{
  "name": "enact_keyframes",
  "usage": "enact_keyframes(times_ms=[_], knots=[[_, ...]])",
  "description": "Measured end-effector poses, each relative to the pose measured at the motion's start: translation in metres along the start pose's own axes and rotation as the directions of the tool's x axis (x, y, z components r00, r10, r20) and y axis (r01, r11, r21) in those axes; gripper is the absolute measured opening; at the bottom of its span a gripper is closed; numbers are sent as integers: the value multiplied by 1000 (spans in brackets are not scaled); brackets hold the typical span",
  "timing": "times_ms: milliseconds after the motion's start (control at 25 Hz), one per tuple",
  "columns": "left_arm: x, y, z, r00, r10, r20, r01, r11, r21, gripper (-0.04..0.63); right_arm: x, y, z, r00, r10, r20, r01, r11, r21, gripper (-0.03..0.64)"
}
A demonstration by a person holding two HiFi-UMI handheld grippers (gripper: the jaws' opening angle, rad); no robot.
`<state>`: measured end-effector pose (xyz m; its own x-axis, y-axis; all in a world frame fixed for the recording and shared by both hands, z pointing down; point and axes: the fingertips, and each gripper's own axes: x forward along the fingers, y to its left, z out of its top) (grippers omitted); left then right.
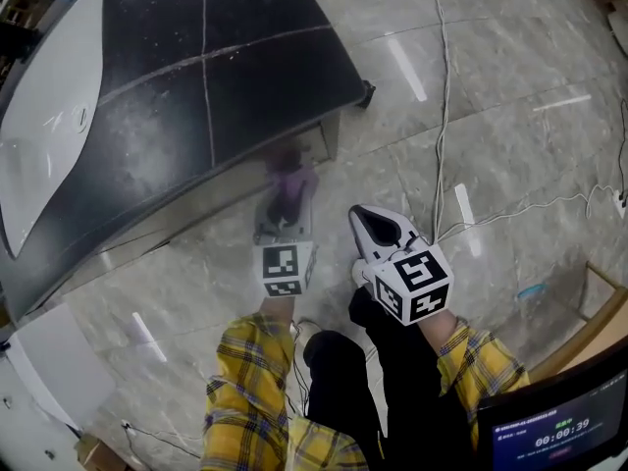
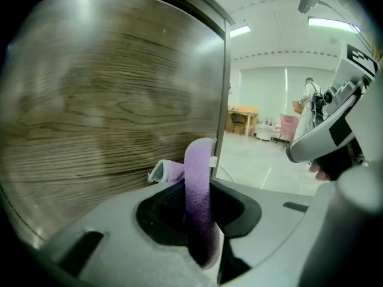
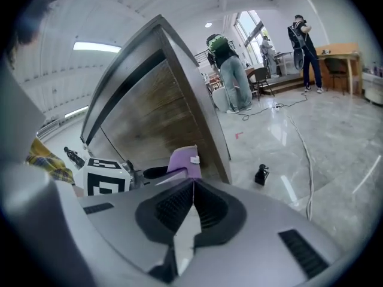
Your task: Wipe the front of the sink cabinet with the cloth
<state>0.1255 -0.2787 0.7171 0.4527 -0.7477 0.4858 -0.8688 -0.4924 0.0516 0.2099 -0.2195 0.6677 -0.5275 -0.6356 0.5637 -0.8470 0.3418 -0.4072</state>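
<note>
cloth [image 2: 197, 166] clamped in left gripper [image 2: 200, 214] by cabinet [image 2: 108, 100] edge; best press flat, sweep along grain; right gripper [image 3: 192, 187] closed, empty

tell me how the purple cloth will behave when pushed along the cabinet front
Likely floppy: the purple cloth curls over above the left gripper, which is shut on it. Probably light, being a thin strip. Its fuzzy surface may drag and bunch on the wood-grain cabinet front rather than slide.
</note>
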Motion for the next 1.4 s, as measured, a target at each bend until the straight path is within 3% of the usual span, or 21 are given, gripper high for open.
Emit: enact_keyframes(times_ms=[400,800,1400], knots=[[38,-61,21,992,-122,9,121,991,63,81,-38,-48,-11,996,-91,18,90,994,62,5],[26,-113,60,970,-239,49,234,967,99,81,-66,-46,0,991,-130,45,125,988,93,6],[-77,-100,129,970,-209,128,202,977,64,81,-110,11,45,987,-131,89,122,987,102,6]])
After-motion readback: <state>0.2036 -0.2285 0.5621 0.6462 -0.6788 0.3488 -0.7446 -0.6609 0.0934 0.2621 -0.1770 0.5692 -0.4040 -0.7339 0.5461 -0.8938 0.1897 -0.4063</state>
